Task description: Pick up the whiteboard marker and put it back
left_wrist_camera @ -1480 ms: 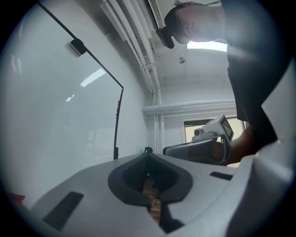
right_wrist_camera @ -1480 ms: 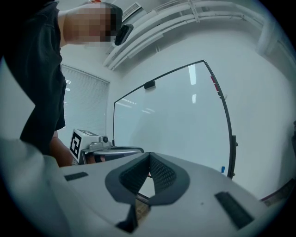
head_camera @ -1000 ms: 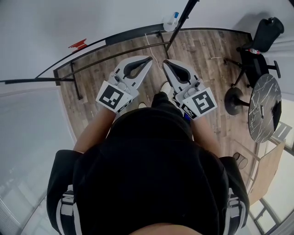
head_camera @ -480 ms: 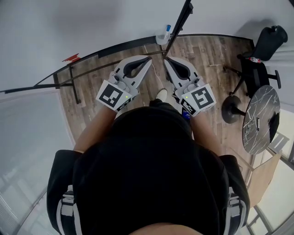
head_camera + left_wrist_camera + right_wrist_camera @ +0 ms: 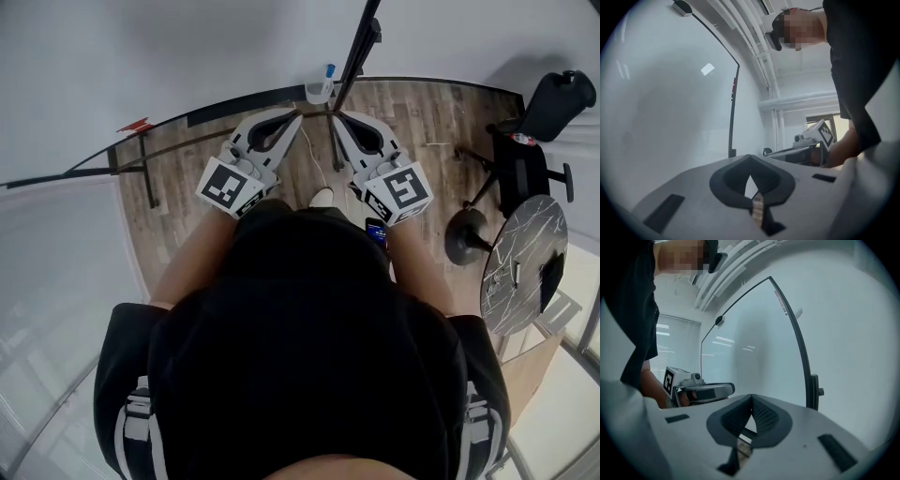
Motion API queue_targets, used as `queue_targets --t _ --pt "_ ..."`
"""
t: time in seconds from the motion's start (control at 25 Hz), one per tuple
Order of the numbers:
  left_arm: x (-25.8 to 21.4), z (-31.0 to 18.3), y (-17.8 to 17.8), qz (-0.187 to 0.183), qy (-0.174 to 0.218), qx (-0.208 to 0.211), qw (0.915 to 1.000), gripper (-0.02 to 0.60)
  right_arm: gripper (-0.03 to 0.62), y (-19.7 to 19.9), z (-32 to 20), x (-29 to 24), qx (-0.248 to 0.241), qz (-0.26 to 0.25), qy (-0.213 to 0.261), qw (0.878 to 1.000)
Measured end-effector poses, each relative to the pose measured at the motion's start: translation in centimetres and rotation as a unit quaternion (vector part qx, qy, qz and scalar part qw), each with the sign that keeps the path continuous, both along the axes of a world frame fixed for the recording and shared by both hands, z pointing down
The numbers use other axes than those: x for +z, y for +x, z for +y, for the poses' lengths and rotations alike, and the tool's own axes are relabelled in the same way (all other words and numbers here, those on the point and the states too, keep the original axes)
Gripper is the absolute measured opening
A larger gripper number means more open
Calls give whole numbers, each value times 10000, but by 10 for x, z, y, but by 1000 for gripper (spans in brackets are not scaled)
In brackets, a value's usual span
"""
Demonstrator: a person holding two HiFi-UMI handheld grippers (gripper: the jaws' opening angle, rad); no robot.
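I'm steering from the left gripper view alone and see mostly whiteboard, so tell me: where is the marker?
Observer: The head view shows a blue-capped white marker standing in a clear plastic cup at the lower edge of the whiteboard, just beyond the tips of the left gripper.
Operator: Is the right gripper carrying anything?
Observer: No, the right gripper is shut, with nothing between its jaws.
Operator: What's off to the right?
Observer: A black office chair and a round marble-patterned table.

We count one left gripper (image 5: 296, 117), one right gripper (image 5: 337, 124), one whiteboard (image 5: 754, 348), one cup (image 5: 318, 93), one marker (image 5: 329, 72), one chair (image 5: 553, 98) and one table (image 5: 520, 262).
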State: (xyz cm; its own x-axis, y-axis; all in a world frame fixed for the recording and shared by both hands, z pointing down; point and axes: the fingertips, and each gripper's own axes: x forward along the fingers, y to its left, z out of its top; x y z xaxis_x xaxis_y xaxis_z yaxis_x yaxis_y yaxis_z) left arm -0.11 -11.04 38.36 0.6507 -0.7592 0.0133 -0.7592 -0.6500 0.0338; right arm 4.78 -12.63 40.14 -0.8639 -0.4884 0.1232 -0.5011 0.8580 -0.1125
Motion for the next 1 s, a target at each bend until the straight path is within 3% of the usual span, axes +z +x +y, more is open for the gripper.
queue_targets --t 0.4,1.0 --pt "19 -35 0 -97 -26 -10 9999 3 -9 -2 -47 37 314 126 -327 9989" --pt "32 -83 -30 -20 -111 601 9981 3 49 -28 -119 96 1312 425 -945 9859"
